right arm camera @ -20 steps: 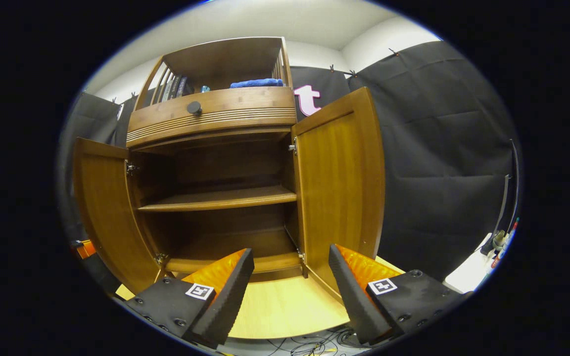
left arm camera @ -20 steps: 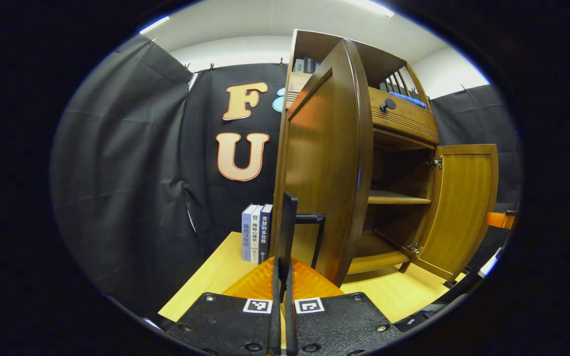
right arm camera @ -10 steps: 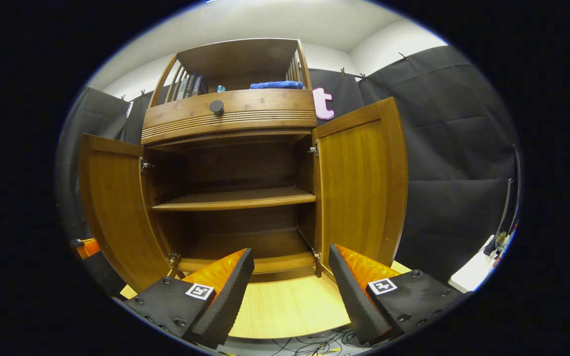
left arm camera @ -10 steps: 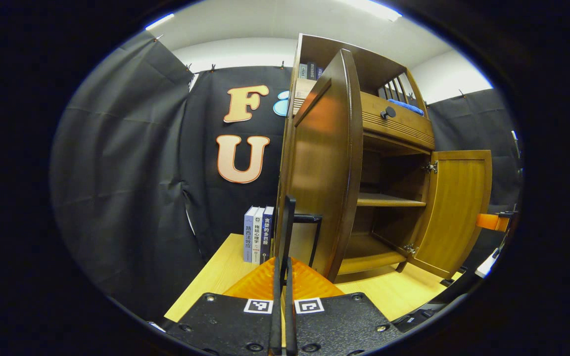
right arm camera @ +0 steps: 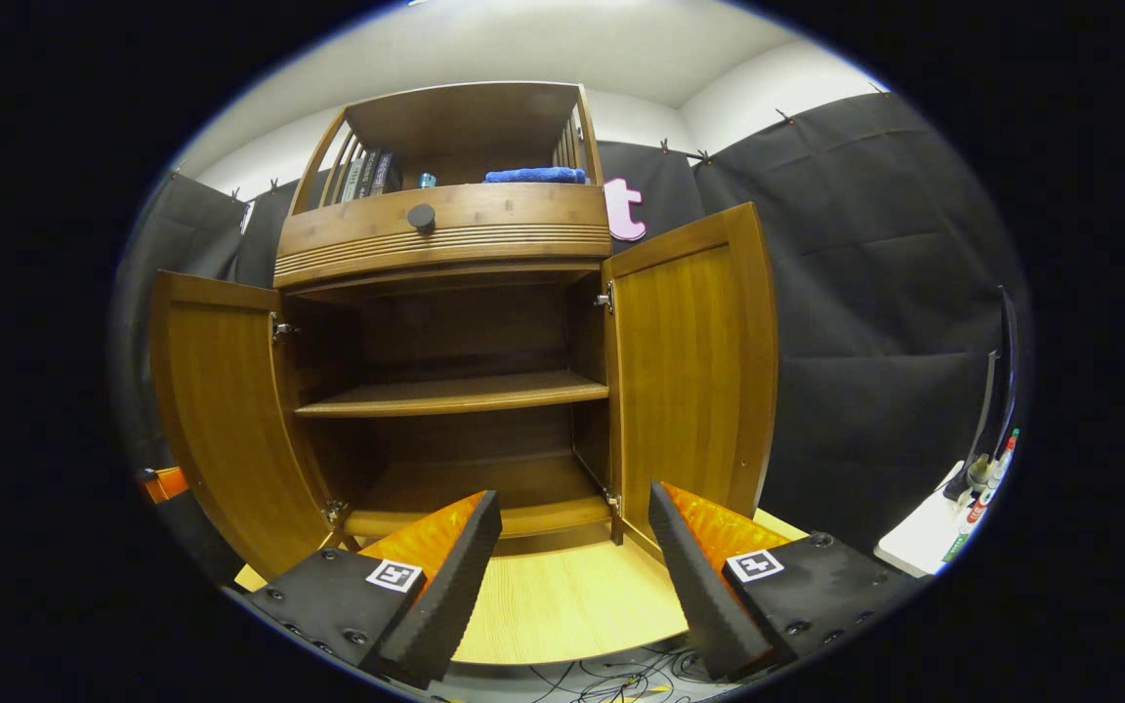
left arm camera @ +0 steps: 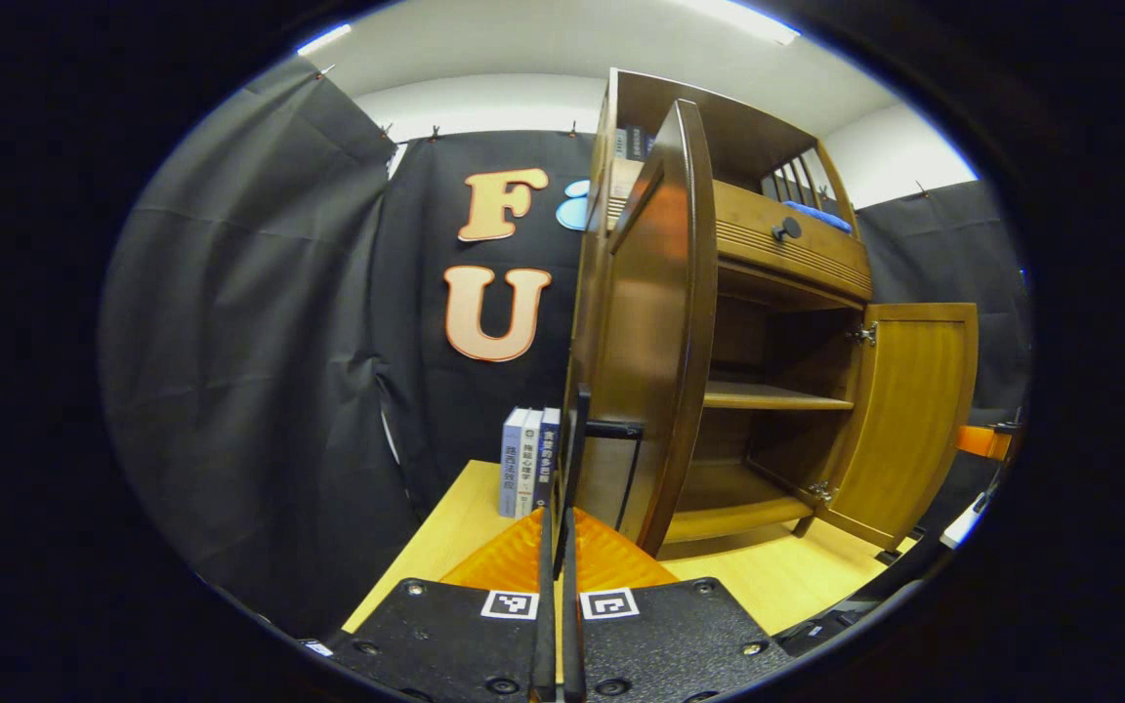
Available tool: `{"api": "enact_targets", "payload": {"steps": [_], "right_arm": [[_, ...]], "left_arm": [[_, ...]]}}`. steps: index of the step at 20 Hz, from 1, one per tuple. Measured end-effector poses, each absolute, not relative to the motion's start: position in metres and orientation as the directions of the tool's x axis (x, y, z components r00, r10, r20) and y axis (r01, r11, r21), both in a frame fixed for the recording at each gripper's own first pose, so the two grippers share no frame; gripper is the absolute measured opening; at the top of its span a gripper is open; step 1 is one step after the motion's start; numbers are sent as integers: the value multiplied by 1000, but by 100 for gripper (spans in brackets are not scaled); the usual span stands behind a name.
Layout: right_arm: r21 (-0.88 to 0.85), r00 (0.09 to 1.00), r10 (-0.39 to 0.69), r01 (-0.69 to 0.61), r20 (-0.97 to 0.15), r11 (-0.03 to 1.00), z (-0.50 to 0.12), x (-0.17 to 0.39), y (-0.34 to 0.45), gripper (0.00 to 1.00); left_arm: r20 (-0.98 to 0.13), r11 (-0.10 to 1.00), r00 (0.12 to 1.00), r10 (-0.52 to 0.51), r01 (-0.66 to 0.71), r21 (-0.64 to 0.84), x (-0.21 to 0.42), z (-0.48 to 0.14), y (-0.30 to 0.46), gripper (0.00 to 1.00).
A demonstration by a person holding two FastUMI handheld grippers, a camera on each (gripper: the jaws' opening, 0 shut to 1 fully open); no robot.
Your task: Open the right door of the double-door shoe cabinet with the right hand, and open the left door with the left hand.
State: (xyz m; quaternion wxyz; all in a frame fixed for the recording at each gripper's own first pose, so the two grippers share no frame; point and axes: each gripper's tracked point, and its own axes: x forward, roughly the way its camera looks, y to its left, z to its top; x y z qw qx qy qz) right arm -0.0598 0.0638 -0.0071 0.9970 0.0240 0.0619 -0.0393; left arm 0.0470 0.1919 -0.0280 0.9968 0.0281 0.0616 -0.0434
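At 12 o'clock in the right gripper view, the shoe cabinet (right arm camera: 445, 293) stands on the counter (right arm camera: 562, 605) with left door (right arm camera: 216, 410) and right door (right arm camera: 694, 361) swung wide; the right gripper (right arm camera: 572, 576) hangs back, jaws apart, likely finished; the left gripper (left arm camera: 559, 586), jaws pressed together on nothing, sits beside its door's edge at 1 o'clock.

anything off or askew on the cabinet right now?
Nothing stands out. Left door and right door both hang open and straight, the shelf sits level, and the drawer is shut.

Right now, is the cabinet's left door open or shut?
Open: the left door stands swung out from the cabinet, baring both shelves; the left gripper is shut on its handle.
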Motion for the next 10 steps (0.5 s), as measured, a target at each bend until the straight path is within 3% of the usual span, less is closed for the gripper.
{"api": "enact_targets", "payload": {"steps": [4, 5, 6, 10], "right_arm": [[32, 990, -91, 95, -111, 995, 0, -65, 59, 89], [30, 990, -94, 98, -109, 995, 2, -67, 57, 89], [27, 990, -96, 100, -107, 995, 3, -68, 56, 98], [25, 990, -100, 103, -104, 994, 10, -73, 48, 98]], "left_arm": [[-139, 997, 988, -73, 76, 19, 28, -18, 207, 5], [-142, 997, 987, -76, 80, 21, 23, -14, 206, 0], [-146, 996, 986, -81, 85, 23, 18, -10, 205, 0], [-162, 995, 983, -88, 94, 28, -1, 1, 190, 0]]}}
